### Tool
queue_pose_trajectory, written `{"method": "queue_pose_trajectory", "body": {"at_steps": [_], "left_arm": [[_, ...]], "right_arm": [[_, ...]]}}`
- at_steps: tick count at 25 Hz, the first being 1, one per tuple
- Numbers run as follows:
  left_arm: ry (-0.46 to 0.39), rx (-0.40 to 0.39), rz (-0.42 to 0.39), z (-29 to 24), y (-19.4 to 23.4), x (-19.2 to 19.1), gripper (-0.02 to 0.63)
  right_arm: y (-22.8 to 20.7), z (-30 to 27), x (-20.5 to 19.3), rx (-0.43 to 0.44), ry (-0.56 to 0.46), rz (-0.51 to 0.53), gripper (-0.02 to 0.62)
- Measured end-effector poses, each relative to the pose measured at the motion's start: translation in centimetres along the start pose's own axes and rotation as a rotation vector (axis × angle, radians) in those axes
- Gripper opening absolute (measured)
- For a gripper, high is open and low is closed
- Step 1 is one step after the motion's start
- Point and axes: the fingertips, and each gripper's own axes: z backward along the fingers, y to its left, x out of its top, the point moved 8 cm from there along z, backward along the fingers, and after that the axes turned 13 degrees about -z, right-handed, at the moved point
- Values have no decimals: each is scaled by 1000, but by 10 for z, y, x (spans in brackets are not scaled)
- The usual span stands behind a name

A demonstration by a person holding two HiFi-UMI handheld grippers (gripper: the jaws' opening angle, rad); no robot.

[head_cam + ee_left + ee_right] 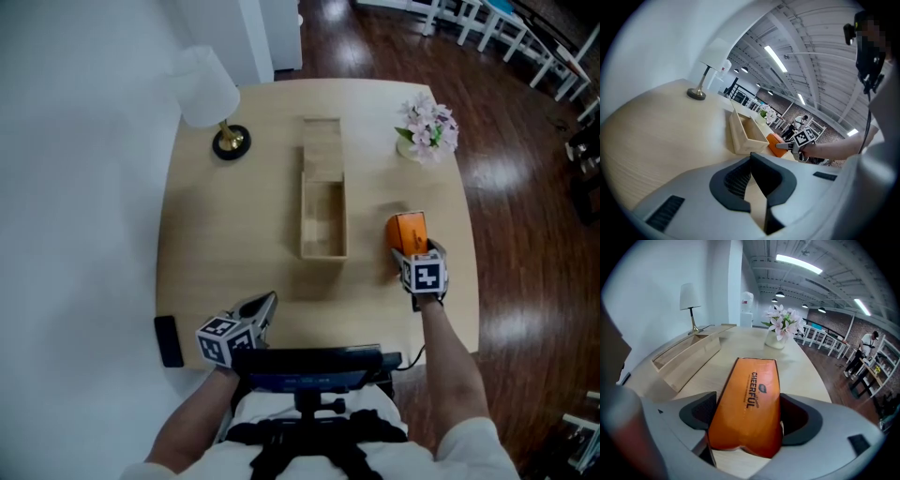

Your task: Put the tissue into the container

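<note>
Right gripper [749, 420] stands with its jaws on either flank of the pack [751, 380]; both pads appear to bear on the orange wrap, so a grip is judged made. Pack lies flat on the table [225, 234], just right of the container [323, 253] and apart from it. Left gripper [751, 159] is closed and empty, at the table edge well short of the container. Container holds nothing visible. Outstanding: lift, carry across, lower in, release.

tissue pack [408, 232] right of container [323, 251], lamp [208, 94] behind at left
</note>
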Motion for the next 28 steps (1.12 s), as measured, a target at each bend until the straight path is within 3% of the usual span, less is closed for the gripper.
{"method": "queue_pose_trajectory", "body": {"at_steps": [13,21,28], "left_arm": [[14,-30,-30,-5,19,8,-11],[-23,42,-55,2,39,9,-11],[-38,28,-34,6,45,3,-11]], "right_arm": [[0,13,-3,-69,-2,-119,397],[3,19,-2,-92,-1,-148,397],[15,28,6,-96,-14,-180,397]]}}
